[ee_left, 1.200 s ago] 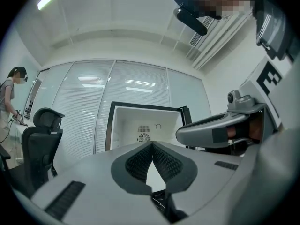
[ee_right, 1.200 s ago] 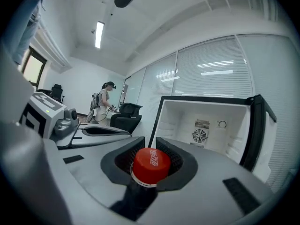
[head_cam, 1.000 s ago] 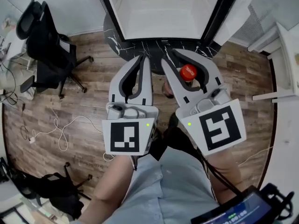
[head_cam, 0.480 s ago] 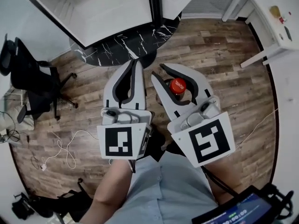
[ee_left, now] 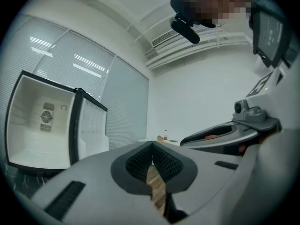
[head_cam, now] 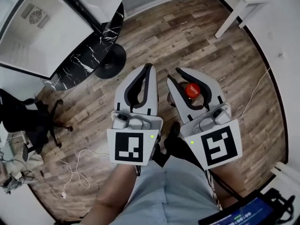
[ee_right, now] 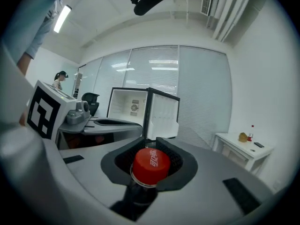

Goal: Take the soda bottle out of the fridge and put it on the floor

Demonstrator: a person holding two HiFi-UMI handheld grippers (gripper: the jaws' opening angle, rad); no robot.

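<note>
Soda bottle (head_cam: 191, 90) hung clamped at its neck in the right gripper (head_cam: 183, 80), now well clear of the fridge (head_cam: 33, 32) after the turn away, leaving only the lowering to the wood floor (head_cam: 187, 36), while the left gripper (head_cam: 146, 70) stayed closed and empty

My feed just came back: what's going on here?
A person holds a gripper in each hand. The right gripper is shut on the soda bottle, just under its red cap, carrying it above the wooden floor. The left gripper is shut and empty. The fridge stands open off to the left; the bottle is not yet set down.
</note>
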